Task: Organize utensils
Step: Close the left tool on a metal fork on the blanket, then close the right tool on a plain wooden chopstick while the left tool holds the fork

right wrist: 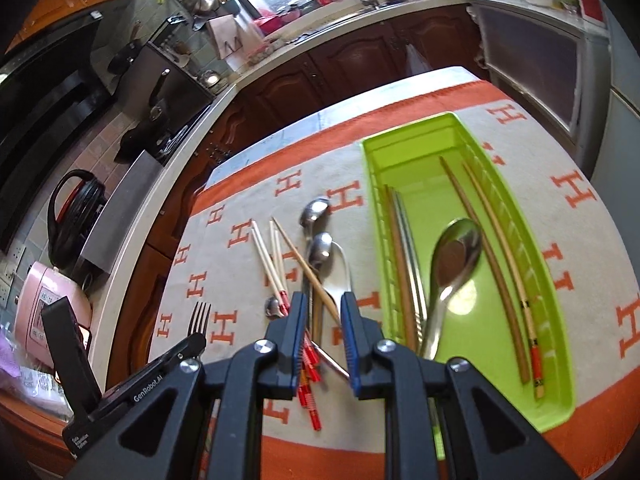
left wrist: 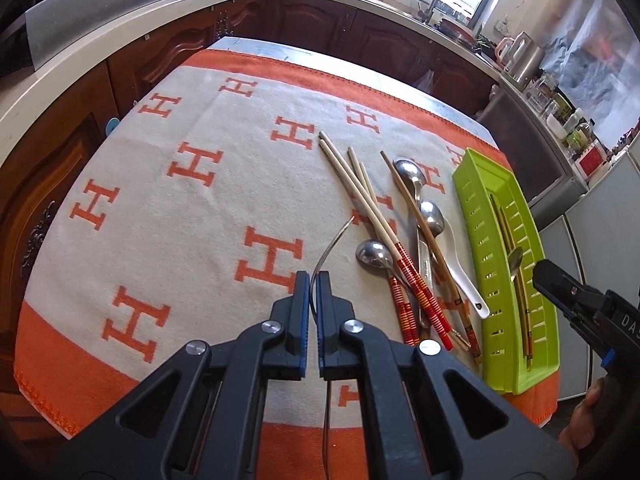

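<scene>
Kitchen worktop (left wrist: 256,46) under an orange blanket (left wrist: 192,208): my left claw (left wrist: 314,280) pinches a fork (left wrist: 326,248), right claw (right wrist: 323,304) spread; tray (right wrist: 556,364) holds few, chopsticks (left wrist: 360,196) and spoons (left wrist: 412,178) remain.

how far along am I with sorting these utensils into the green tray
Partly done. The lime-green plastic tray already holds one large steel spoon and several brown chopsticks. In hand: the left gripper is shut on a thin metal fork; the right gripper is open above the pile. Left on the cloth: three steel spoons, a white ceramic spoon and the red-banded chopsticks.
</scene>
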### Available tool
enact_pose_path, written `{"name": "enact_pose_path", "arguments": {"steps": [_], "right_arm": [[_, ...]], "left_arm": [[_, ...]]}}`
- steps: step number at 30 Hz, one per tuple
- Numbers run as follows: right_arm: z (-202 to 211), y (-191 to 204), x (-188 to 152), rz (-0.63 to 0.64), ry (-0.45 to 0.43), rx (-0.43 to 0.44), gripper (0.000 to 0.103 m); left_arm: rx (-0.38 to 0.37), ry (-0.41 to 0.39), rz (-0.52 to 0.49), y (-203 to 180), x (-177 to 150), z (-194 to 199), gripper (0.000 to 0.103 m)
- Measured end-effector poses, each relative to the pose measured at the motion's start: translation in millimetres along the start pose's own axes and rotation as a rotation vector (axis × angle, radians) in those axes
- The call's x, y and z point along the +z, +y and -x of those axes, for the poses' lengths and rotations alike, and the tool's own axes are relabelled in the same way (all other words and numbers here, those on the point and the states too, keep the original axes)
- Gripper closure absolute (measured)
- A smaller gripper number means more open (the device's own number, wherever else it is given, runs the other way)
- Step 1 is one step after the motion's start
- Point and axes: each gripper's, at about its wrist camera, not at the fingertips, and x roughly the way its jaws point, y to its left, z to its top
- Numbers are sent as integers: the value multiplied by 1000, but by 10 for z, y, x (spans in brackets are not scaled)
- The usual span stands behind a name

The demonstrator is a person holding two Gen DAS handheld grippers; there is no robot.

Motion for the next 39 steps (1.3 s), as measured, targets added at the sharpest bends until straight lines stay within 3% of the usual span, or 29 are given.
{"name": "enact_pose_path", "arguments": {"steps": [4, 10, 17, 25, 32, 34, 39], "right_arm": [[-155, 111, 141, 46, 48, 33, 84], [-632, 309, 351, 178, 188, 62, 84], [-1078, 387, 319, 306, 290, -26, 84], [-1134, 330, 153, 404, 323, -83, 88], [-1188, 355, 128, 443, 326, -55, 88], [-1197, 365, 128, 445, 325, -44, 95], [-1149, 323, 147, 386, 308, -1, 96]], "left_arm": [[2, 3, 5, 47, 39, 5, 102], [-8, 10, 26, 138, 73, -41, 102], [-14, 21, 57, 275, 120, -106, 102], [-29, 41, 69, 327, 141, -212, 102], [-31, 46, 71, 327, 136, -238, 102], [-30, 46, 74, 329, 135, -247, 102], [-30, 41, 73, 313, 133, -232, 102]]}}
